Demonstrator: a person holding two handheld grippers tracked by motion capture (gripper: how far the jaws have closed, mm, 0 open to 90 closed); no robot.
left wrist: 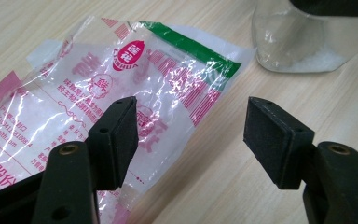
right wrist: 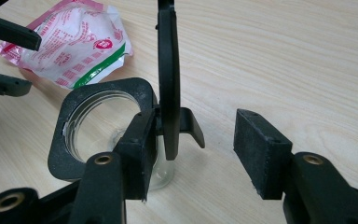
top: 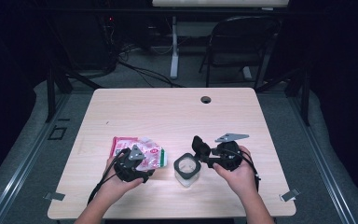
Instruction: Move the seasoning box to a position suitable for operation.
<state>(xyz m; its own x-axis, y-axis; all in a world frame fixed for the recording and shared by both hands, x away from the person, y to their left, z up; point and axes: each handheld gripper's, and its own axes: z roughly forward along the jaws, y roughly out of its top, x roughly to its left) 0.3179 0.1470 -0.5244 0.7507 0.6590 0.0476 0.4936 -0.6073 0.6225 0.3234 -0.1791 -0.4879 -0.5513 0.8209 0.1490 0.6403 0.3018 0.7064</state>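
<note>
The wooden counter (top: 168, 112) carries everything, with a round cable hole (top: 206, 99) near its far edge at about 12 o'clock. Toward the 7 o'clock side lies a flat pink, white and green plastic bag (top: 144, 151), printed with red characters and mostly transparent. Just right of it, near 6 o'clock, a clear jar (top: 187, 171) stands upright, with a black square-rimmed collar (right wrist: 74, 135) around its round mouth and its hinged black lid (right wrist: 168, 79) raised on edge.

The left claw (left wrist: 191, 135) hovers over the bag's near end, jaws spread, pinching nothing. The right claw (right wrist: 193, 149) sits at the jar's 3 o'clock side, jaws spread wide; one pad lies beside the lid's hinge, with nothing pressed between them.
</note>
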